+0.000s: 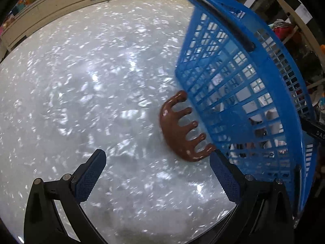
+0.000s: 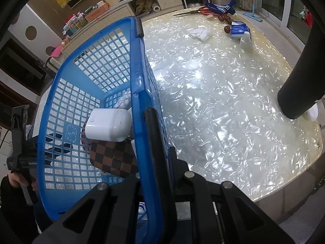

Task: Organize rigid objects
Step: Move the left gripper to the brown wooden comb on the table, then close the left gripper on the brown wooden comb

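Beside the blue basket (image 1: 239,93), against its near mesh wall, on the pearly table (image 1: 91,81): one brown comb (image 1: 178,130), wide-toothed, its five blunt teeth pointing at the basket, tips touching or all but touching the mesh.

Comb, handling: looks like hard glossy plastic or resin, stiff, probably light and slippery under a pad. Best hold, by my judgement, is across the thick curved spine, away from the teeth; the basket wall crowds the toothed side.

Left gripper (image 1: 156,160): tongs spread wide, empty, just short of the comb; the right-hand pad (image 1: 223,174) sits close by the basket's lower edge.

Right gripper (image 2: 156,152): pinching the basket's rim and black handle (image 2: 156,138), with the basket tilted.

Inside the basket: white rounded case (image 2: 108,125), resting on a brown checkered pouch (image 2: 113,158); a further white item behind them, unclear.

Well apart from the basket, on the table's far side: blue tissue pack (image 2: 238,29), white bottle (image 2: 245,39), crumpled white cloth (image 2: 200,33), scissors (image 2: 189,12), blue-and-white glove (image 2: 221,8).

Near the basket's right: a dark cylinder (image 2: 300,77), identity uncertain.
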Demonstrator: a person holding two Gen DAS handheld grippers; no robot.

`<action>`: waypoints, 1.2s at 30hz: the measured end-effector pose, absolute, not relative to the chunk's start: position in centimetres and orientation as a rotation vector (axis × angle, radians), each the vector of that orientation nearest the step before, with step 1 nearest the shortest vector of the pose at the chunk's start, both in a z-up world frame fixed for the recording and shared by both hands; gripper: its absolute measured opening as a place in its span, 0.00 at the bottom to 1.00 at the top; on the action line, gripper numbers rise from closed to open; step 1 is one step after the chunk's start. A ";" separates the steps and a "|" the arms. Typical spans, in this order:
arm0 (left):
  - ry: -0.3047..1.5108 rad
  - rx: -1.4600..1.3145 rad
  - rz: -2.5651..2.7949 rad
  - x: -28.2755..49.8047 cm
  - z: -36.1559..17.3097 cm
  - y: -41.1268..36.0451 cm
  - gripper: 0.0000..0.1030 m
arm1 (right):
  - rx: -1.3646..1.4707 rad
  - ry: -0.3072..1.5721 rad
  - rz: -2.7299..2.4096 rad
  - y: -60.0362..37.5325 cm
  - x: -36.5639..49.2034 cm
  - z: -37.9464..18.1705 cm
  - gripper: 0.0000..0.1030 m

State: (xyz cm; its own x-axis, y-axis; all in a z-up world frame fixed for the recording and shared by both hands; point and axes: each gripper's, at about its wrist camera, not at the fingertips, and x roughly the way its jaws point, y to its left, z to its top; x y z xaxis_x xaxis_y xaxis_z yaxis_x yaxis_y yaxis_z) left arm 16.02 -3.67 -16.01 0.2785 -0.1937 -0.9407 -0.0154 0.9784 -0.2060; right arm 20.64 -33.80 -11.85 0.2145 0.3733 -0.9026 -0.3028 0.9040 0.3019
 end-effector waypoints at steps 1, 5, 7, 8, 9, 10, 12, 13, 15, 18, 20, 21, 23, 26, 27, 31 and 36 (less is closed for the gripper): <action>1.285 -0.187 -0.122 16.2 -16.2 -3.9 0.99 | 0.065 1.272 0.470 -33.8 20.7 -11.9 0.07; 1.260 -0.166 -0.114 16.7 -16.7 -4.8 0.99 | 0.056 1.271 0.473 -33.8 20.6 -11.9 0.07; 1.273 -0.205 -0.128 16.9 -17.3 -4.7 0.99 | 0.068 1.272 0.473 -34.2 20.8 -12.0 0.07; 1.282 -0.220 -0.134 17.0 -17.6 -5.0 0.99 | 0.071 1.272 0.471 -34.3 20.9 -12.0 0.07; 1.286 -0.222 -0.131 17.1 -17.8 -5.1 0.99 | 0.071 1.271 0.470 -34.4 21.0 -12.0 0.07; 1.289 -0.214 -0.122 17.2 -18.0 -5.2 0.99 | 0.071 1.269 0.469 -34.6 21.1 -12.0 0.07; 1.284 -0.211 -0.108 17.5 -18.2 -5.3 0.99 | 0.079 1.268 0.466 -34.9 21.2 -12.0 0.07; 1.287 -0.224 -0.109 17.7 -18.2 -5.3 0.99 | 0.082 1.269 0.465 -35.0 21.3 -12.0 0.07; 1.292 -0.234 -0.103 18.3 -18.5 -5.3 0.99 | 0.077 1.268 0.459 -35.1 21.3 -12.1 0.07; 1.291 -0.250 -0.117 19.0 -18.9 -5.4 0.99 | 0.076 1.264 0.454 -35.3 21.4 -12.0 0.07; 1.300 -0.258 -0.129 19.9 -19.1 -5.8 0.99 | 0.081 1.263 0.451 -35.6 21.4 -11.9 0.08; 1.303 -0.263 -0.130 20.0 -19.2 -5.8 0.99 | 0.084 1.263 0.449 -35.8 21.5 -11.9 0.08; 1.306 -0.266 -0.121 20.8 -19.4 -6.1 0.99 | 0.083 1.260 0.448 -35.8 21.4 -11.8 0.08; 1.317 -0.264 -0.085 20.8 -19.4 -6.1 0.99 | 0.086 1.259 0.446 -35.9 21.3 -11.7 0.10; 1.335 -0.237 -0.036 21.0 -19.7 -6.2 0.99 | 0.086 1.258 0.445 -35.8 21.2 -11.7 0.10; 1.373 -0.168 0.058 22.1 -20.4 -7.0 1.00 | 0.097 1.259 0.448 -35.9 21.2 -11.7 0.10; 1.399 -0.131 0.126 23.3 -21.1 -8.2 1.00 | 0.099 1.259 0.448 -36.0 21.3 -11.6 0.10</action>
